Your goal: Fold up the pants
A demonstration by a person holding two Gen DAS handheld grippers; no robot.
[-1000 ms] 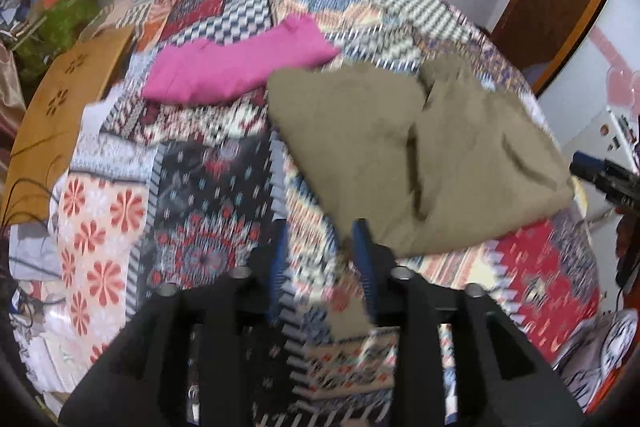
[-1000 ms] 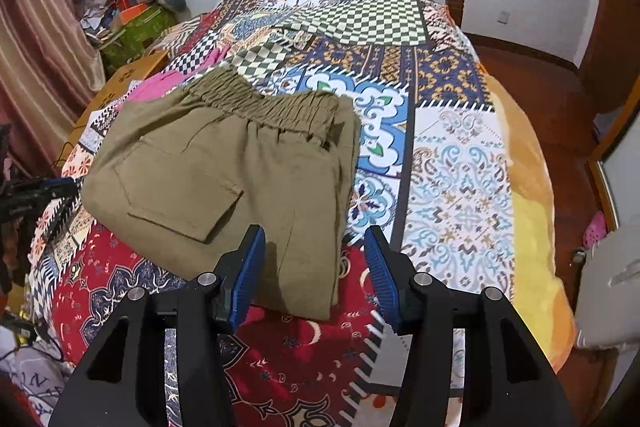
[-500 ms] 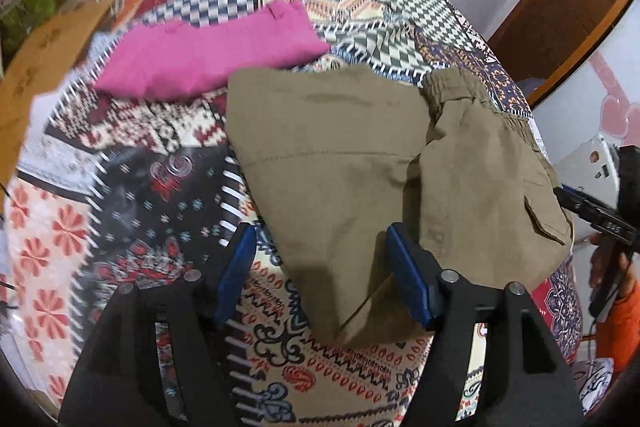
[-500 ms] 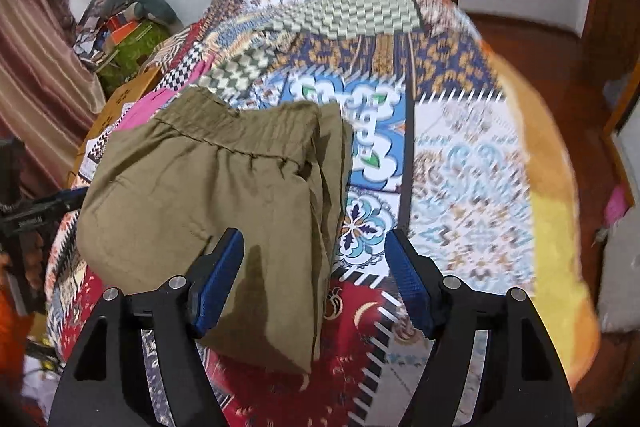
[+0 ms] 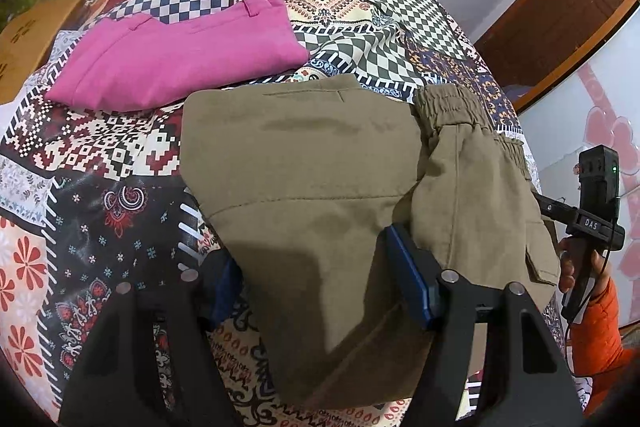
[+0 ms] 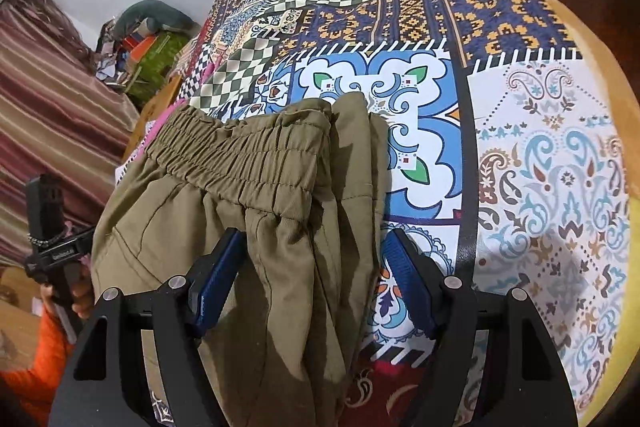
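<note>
Olive pants [image 5: 304, 163]: folded, lying on the patchwork bedspread [image 5: 120, 155], centre of both views. Elastic waistband [image 6: 240, 155] at centre left of the right view.
Left gripper [image 5: 316, 283]: jaws spread, straddling the lower fabric edge, not pinching.
Right gripper [image 6: 308, 279]: jaws spread around the fabric, not pinching.
Pink garment [image 5: 176, 59]: folded, upper left.

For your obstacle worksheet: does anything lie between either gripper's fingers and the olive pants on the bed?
Nothing visible does. The left gripper and right gripper each straddle the near edge of the olive pants with open fingers. The pink garment lies farther back, beside the pants.
</note>
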